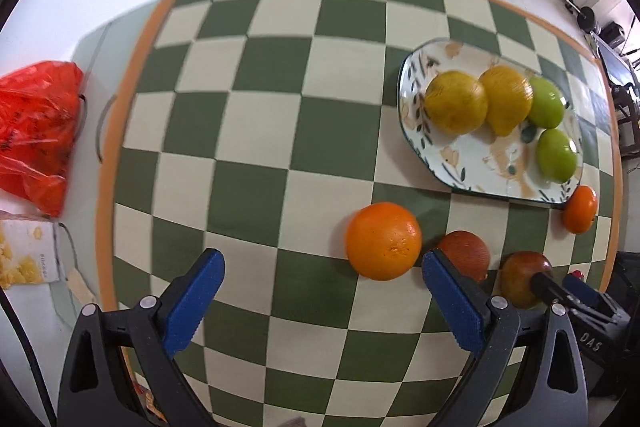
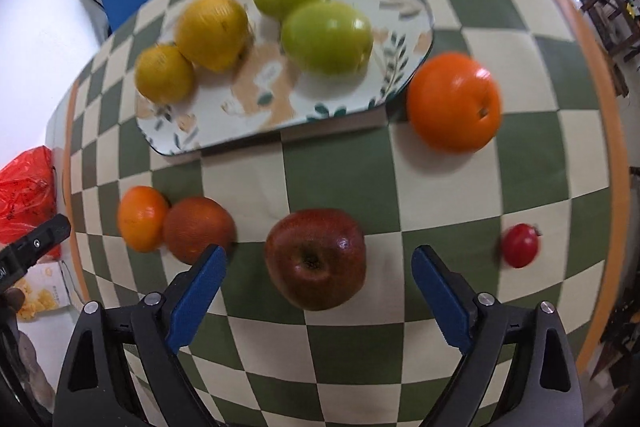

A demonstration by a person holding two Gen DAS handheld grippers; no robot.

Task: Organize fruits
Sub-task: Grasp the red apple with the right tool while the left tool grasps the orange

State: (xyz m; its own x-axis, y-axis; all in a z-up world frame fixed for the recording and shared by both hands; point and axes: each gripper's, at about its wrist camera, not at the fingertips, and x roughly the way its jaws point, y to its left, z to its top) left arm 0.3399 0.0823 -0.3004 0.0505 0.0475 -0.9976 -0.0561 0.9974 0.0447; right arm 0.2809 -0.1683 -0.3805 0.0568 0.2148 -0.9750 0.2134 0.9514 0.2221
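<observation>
Left gripper (image 1: 322,301): blue-padded jaws standing wide apart, gripping nothing, hovering over the green-and-cream checkered tablecloth (image 1: 256,131). A large bright orange (image 1: 383,241) is lying on the cloth just ahead of the gap, nearer the right finger, not touched by either pad. A darker reddish-orange fruit (image 1: 466,254) is sitting just behind that right finger's tip; contact cannot be told.

Right gripper (image 2: 318,293): jaws also spread wide, holding nothing. A dark red apple (image 2: 316,259) is sitting on the cloth between the two blue fingers, stem hollow facing up, with clear gaps on both sides. In the left wrist view the same apple (image 1: 520,279) is showing partly behind the right gripper's dark finger.

Oval ceramic plate with leaf pattern (image 2: 256,115): carrying four fruits. Two yellow citrus fruits (image 2: 210,33) are lying side by side and touching at one end; two glossy green fruits (image 2: 326,37) are touching each other at the other end. The middle and near part of the plate is bare.

Off the plate, on the cloth: a round orange (image 2: 454,103) just beside the plate's end; a small orange fruit (image 2: 141,219) pressed against the darker one; a small red tomato-like fruit (image 2: 519,245) well apart to the right.

Beyond the cloth's edge, a crumpled red plastic bag (image 1: 38,131) is lying on the white surface.
</observation>
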